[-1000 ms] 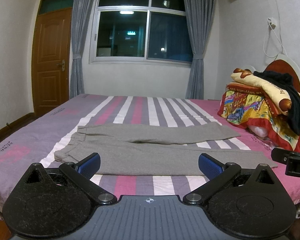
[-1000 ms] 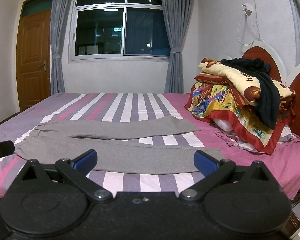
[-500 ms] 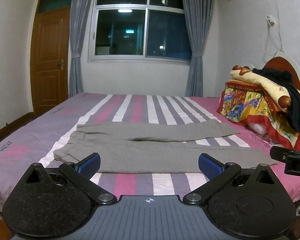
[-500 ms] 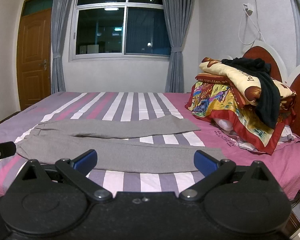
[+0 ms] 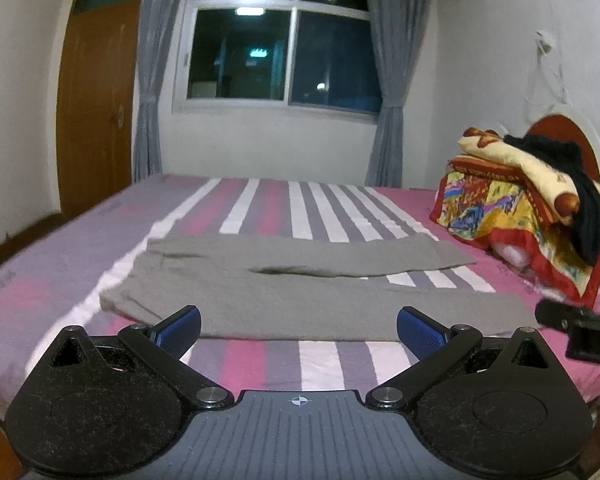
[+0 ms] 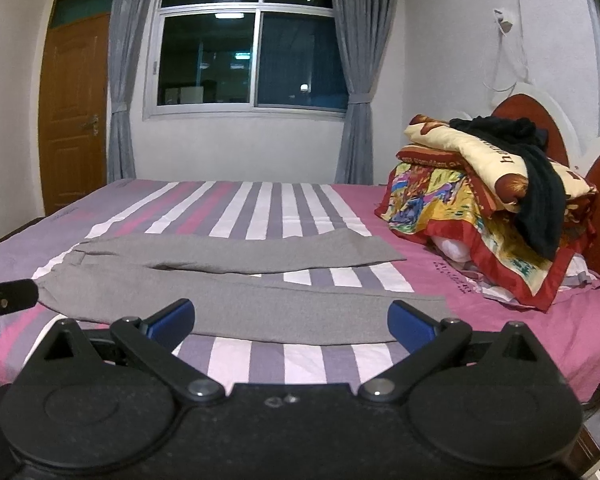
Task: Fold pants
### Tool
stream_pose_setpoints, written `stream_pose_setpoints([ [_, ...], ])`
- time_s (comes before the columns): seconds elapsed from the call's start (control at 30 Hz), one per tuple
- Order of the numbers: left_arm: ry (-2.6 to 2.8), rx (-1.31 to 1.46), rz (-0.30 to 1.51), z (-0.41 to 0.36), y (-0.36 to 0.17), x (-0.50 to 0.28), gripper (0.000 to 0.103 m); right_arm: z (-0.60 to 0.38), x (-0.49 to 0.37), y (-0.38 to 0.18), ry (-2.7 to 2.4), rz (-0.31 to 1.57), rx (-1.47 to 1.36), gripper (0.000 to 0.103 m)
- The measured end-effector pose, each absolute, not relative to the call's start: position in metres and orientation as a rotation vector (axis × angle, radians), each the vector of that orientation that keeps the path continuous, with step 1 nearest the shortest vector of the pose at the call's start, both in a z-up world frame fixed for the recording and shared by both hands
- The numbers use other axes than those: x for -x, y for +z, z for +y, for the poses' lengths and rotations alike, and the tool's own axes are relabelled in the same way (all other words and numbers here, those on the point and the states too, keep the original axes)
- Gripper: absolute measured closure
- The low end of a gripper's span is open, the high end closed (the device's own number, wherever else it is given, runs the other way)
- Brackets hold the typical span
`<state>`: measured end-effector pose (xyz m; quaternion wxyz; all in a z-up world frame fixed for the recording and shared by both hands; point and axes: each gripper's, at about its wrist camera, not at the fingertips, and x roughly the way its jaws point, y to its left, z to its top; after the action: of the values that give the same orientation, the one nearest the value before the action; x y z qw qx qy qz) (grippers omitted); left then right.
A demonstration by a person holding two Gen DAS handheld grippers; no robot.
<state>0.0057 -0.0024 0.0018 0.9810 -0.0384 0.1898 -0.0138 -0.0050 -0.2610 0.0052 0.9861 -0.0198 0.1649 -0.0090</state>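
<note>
Grey pants (image 5: 300,284) flat on striped bed (image 5: 280,204), left claw (image 5: 299,326) and right claw (image 6: 291,322) both spread, empty

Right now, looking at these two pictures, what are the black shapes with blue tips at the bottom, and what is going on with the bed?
Those black shapes are tools, not a robot. A person holds one hand-held gripper in each hand, and each carries a wide-angle camera looking forward along its two fingers. One picture comes from the left hand-held gripper, the other from the right hand-held gripper. The blue tips are the finger pads, spread wide apart on both tools, holding nothing.

Ahead is a bed with a striped sheet. Gray pants lie flat on it, legs spread apart and pointing right, not yet folded. At the head of the bed sits a pile of colourful quilts with a black garment draped over it. Each camera also catches the other tool's edge at its side.
</note>
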Motion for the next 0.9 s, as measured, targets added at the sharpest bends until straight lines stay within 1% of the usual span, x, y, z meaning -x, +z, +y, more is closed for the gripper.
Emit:
stream_pose_setpoints([
  [0.2,-0.08,0.073,0.417,0.013,-0.005,-0.054,0.0,-0.259,-0.021,0.005,0.037,0.339,0.072,0.0],
  [0.33,-0.077,0.071,0.382,0.028,0.0,-0.086,0.0,-0.263,-0.05,0.007,0.097,0.358,0.054,0.0],
  [0.4,-0.053,0.061,0.406,0.039,0.002,-0.112,0.0,-0.266,-0.071,0.009,0.108,0.379,0.048,0.0],
  [0.47,-0.016,0.071,0.422,0.055,0.002,-0.138,0.0,-0.27,-0.094,0.01,0.139,0.404,0.043,0.0],
  [0.63,0.038,0.23,0.36,0.122,-0.02,-0.201,0.0,-0.278,-0.16,0.014,0.215,0.429,0.031,0.001],
  [0.7,0.087,0.231,0.391,0.148,-0.033,-0.232,0.0,-0.277,-0.196,0.013,0.244,0.452,0.036,0.003],
  [0.73,0.109,0.23,0.407,0.161,-0.04,-0.249,0.0,-0.275,-0.214,0.011,0.259,0.465,0.045,0.006],
  [0.77,0.102,0.225,0.426,0.173,-0.045,-0.267,0.0,-0.273,-0.237,0.009,0.269,0.479,0.058,0.007],
  [0.83,0.098,0.166,0.493,0.193,-0.058,-0.308,0.0,-0.268,-0.275,0.003,0.29,0.491,0.067,0.007],
  [0.9,0.108,0.124,0.564,0.216,-0.075,-0.353,0.0,-0.262,-0.316,-0.006,0.34,0.513,0.065,0.012],
])
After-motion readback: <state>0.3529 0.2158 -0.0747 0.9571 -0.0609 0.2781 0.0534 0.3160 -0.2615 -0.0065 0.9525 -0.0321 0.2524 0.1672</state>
